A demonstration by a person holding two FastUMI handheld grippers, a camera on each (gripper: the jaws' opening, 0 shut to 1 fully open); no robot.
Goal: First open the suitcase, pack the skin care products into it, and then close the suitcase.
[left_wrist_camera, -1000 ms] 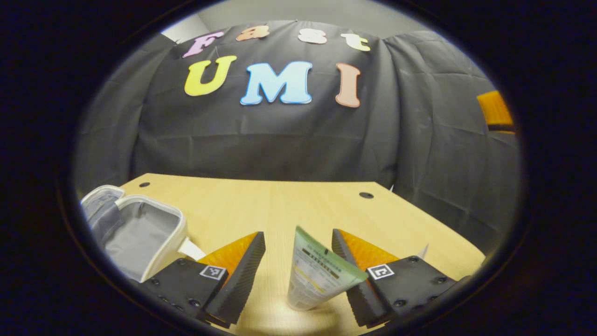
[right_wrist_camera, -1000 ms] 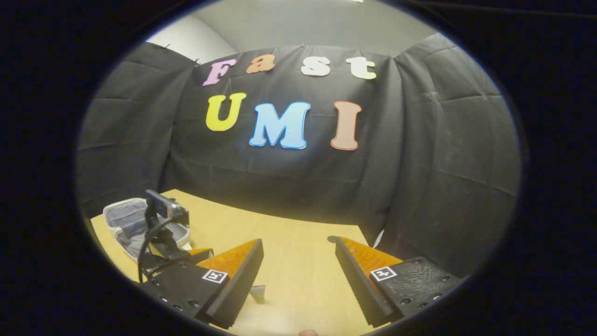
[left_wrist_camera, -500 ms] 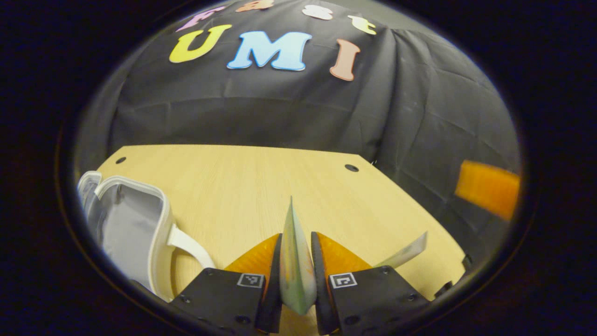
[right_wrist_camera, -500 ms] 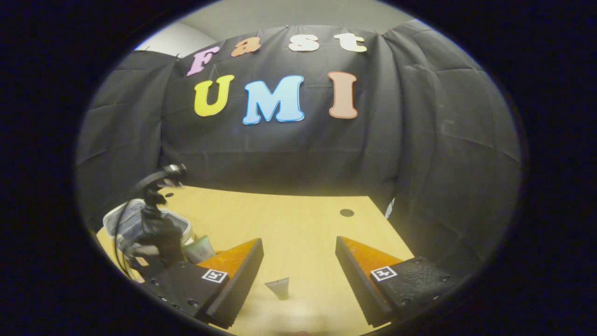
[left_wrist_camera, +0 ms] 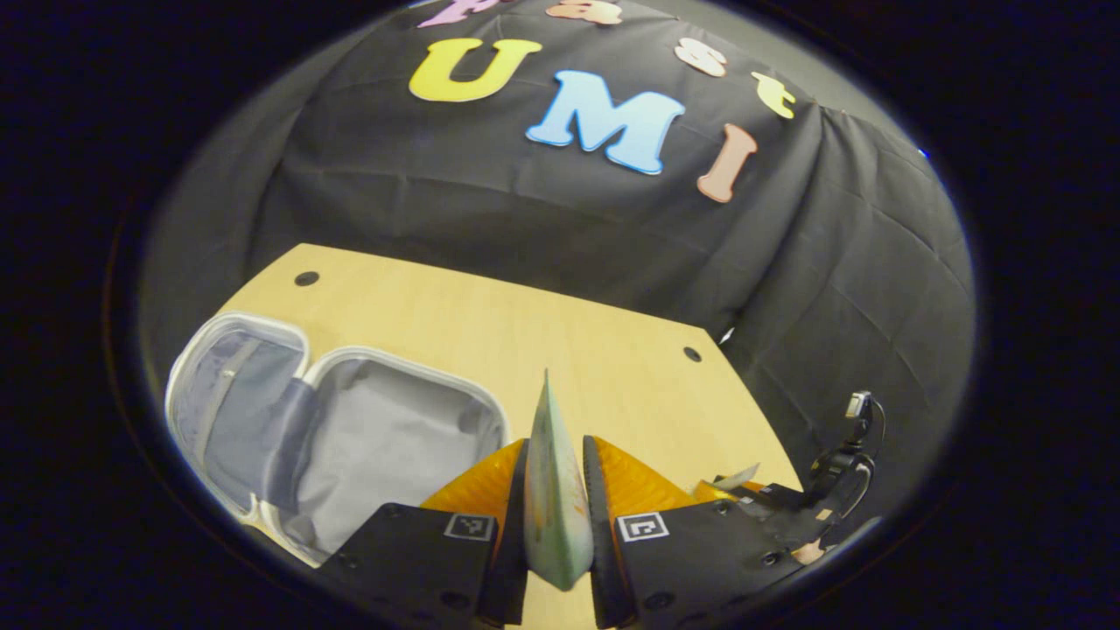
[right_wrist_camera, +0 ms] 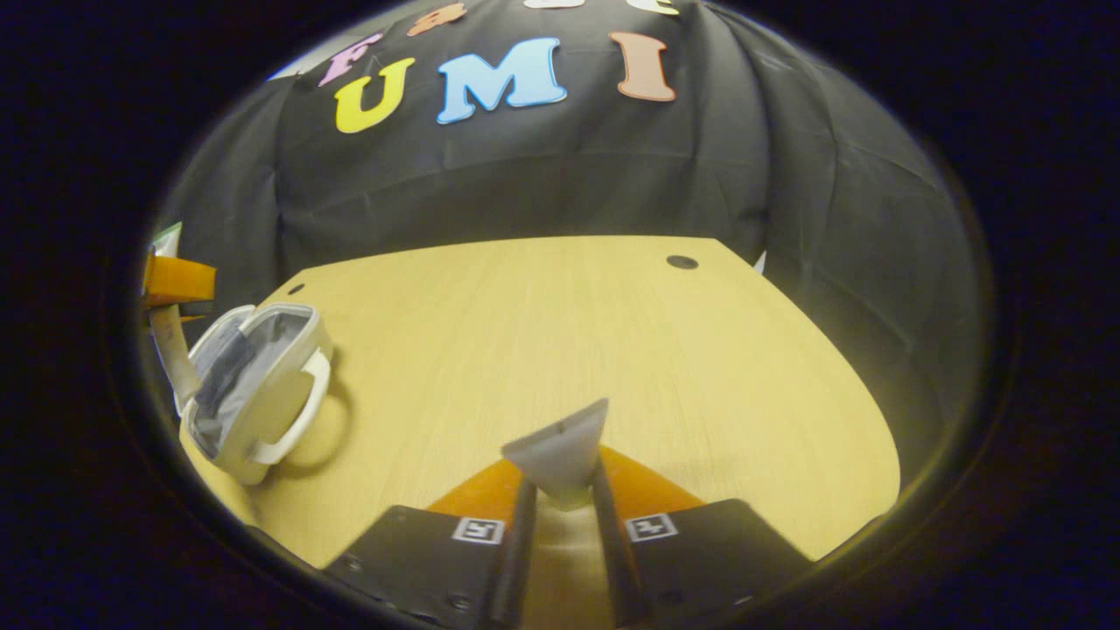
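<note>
Suitcase lies open on the table, just left of the left gripper, which clamps an upright green tube. The right gripper pinches a grey tube above the tabletop.

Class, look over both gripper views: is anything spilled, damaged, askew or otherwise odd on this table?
Nothing stands out. The suitcase lies open on the table, its grey lining bare. The left claw is shut on a green tube, and the right claw is shut on a grey tube. No spill or damage is visible.
</note>
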